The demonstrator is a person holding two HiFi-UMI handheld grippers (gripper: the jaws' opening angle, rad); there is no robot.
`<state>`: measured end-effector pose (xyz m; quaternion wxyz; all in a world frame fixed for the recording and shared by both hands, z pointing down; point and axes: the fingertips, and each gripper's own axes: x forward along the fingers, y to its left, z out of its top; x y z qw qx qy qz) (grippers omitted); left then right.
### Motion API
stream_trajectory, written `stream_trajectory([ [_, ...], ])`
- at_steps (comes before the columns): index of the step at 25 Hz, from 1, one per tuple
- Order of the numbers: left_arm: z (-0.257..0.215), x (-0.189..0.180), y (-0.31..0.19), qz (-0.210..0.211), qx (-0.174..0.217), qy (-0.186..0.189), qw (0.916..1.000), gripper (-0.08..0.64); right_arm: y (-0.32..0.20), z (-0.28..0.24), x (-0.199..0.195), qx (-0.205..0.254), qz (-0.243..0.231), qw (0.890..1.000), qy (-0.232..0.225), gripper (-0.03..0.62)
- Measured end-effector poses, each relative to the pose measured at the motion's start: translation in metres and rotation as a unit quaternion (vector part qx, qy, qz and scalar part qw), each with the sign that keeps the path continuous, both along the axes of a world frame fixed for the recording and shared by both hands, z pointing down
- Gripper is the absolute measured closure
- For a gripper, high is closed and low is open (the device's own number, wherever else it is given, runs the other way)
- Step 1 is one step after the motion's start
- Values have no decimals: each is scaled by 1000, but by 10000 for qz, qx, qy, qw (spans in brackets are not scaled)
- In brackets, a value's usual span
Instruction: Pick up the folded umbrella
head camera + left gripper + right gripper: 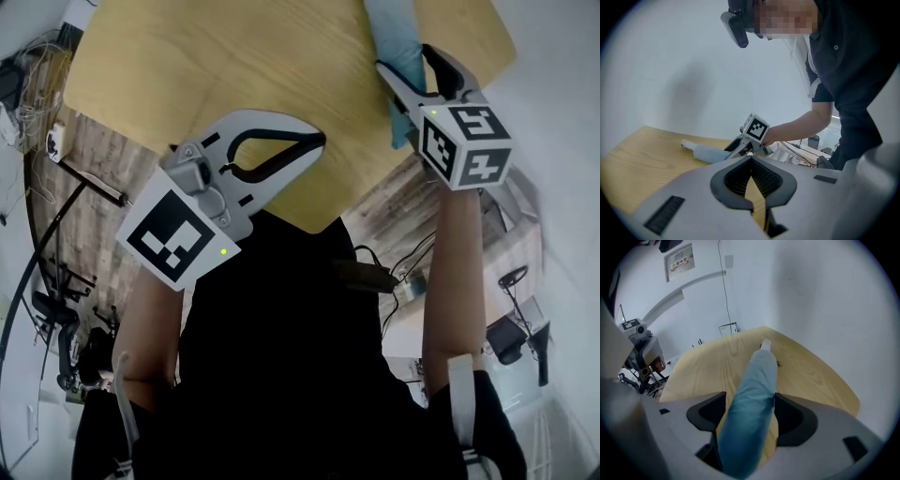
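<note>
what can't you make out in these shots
- Head view: the umbrella's far end is cut off by the top edge.
- Left gripper view: the right claw hides one end of the umbrella.
- Right gripper view: the wall sign's print is too small to read.

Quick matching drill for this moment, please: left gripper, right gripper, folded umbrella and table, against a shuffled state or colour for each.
1 left gripper
2 right gripper
3 folded umbrella
4 table

a light blue, lying on the wood
b jaws apart, umbrella between them
c pale wood
d jaws together, nothing held

Pairs: 1-d, 2-b, 3-a, 4-c
</note>
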<state>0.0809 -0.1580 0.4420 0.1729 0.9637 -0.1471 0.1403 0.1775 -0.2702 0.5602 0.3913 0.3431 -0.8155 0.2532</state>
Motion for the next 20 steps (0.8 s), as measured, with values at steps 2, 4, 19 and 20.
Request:
stream_trajectory([
  [2, 7, -7, -7, -147, -22, -9, 9999, 548, -8, 12, -3, -53, -57, 9999, 102, 285],
  [4, 6, -15, -12, -270, -58, -22, 9996, 548, -16, 11, -8, -113, -81, 9998, 140, 285],
  [19, 12, -13, 3, -615, -160, 24, 9980, 548, -1, 28, -9, -765, -24, 9968, 216, 261],
  [20, 12, -14, 4, -616, -187, 32, 9979, 548, -2, 27, -9, -744, -39, 9969, 252, 261],
])
